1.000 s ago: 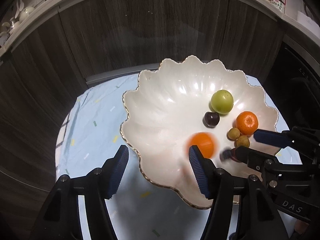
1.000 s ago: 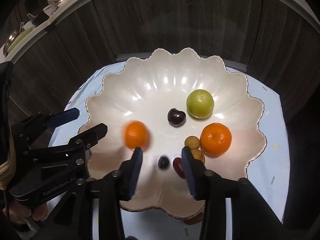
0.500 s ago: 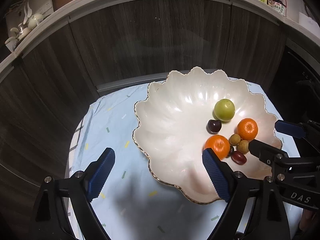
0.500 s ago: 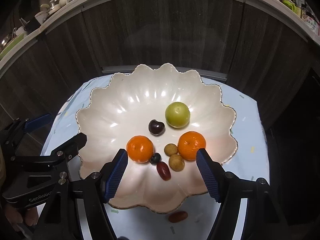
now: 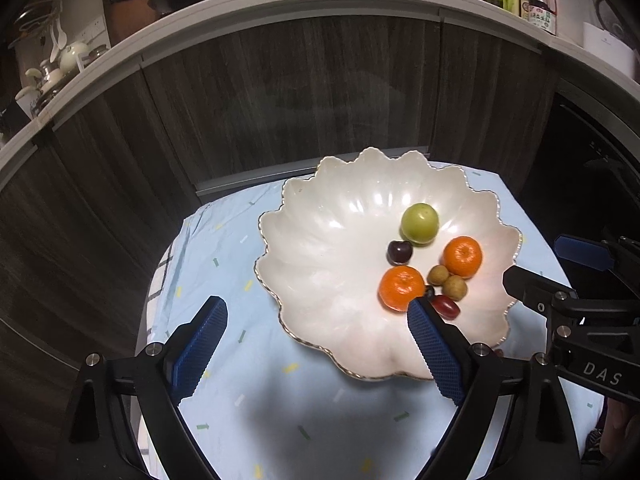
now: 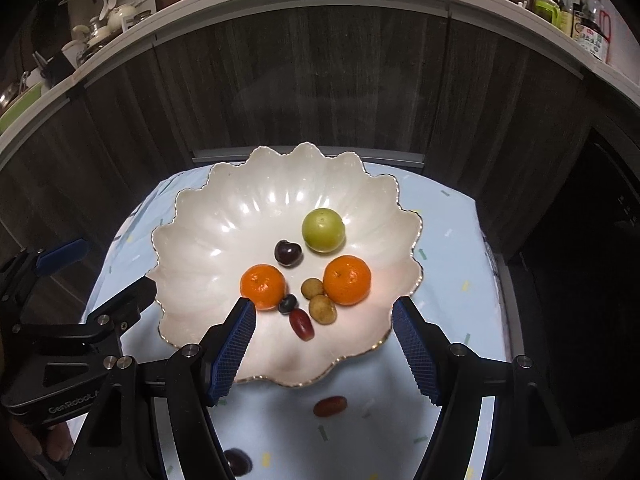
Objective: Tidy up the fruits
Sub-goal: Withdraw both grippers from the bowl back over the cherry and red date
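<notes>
The near mandarin (image 6: 263, 286), blurred and rolling a second ago, now lies still in the scalloped bowl (image 6: 200, 216) against a blueberry (image 6: 288, 303); the red grape (image 6: 302, 323) points toward the viewer. Left hand-held gripper (image 5: 316, 344) is opening wide, empty; right hand-held gripper (image 6: 324, 344) gapes empty. The pale-blue desk (image 6: 452, 240) fronts dark cabinets (image 6: 300, 80).

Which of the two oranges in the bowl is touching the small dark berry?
The left orange, nearer the left gripper; the berry sits against its lower right edge. The right orange borders only the tan fruits.
</notes>
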`<state>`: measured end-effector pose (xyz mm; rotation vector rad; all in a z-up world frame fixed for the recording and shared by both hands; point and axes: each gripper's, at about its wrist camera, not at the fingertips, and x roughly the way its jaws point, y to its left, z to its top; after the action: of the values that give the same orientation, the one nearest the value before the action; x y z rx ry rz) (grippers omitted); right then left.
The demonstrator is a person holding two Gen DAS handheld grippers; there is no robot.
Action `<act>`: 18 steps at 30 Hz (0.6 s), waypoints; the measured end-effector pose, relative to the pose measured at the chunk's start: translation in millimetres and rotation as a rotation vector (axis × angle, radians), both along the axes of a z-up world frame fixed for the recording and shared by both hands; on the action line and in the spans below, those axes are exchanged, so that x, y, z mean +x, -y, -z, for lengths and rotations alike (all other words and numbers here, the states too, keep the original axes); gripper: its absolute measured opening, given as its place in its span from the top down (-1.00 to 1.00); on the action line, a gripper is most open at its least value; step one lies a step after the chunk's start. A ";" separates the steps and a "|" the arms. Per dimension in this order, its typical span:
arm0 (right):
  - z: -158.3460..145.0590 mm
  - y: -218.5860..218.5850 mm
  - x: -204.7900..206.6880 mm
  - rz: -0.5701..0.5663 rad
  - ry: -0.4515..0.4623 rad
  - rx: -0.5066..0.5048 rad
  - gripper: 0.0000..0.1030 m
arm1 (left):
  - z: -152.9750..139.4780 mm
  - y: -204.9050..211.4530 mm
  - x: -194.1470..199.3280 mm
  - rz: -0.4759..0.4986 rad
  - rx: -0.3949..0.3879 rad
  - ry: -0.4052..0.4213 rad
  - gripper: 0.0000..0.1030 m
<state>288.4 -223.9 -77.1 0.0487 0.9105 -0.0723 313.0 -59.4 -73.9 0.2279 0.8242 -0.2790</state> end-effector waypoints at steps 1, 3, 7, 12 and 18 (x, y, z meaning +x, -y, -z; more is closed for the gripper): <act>-1.3 1.6 -3.2 0.004 0.003 0.000 -0.39 | -1.1 1.3 -2.4 0.001 0.002 0.001 -0.79; -3.1 4.6 -8.6 0.010 0.006 0.000 -0.39 | -3.1 3.5 -8.0 0.004 0.005 0.003 -0.79; -6.8 9.8 -19.7 0.022 0.015 -0.001 -0.39 | -5.3 7.9 -16.1 0.010 0.005 0.002 -0.79; -8.5 16.9 -31.7 0.035 0.020 -0.002 -0.39 | -6.8 12.9 -27.7 0.020 0.010 0.002 -0.79; -9.3 21.9 -42.6 0.045 0.023 -0.001 -0.39 | -10.0 16.3 -40.4 0.018 0.002 0.009 -0.79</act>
<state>245.9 -245.8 -67.8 0.0686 0.8863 -0.1135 272.6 -75.7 -63.9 0.2379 0.8143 -0.2938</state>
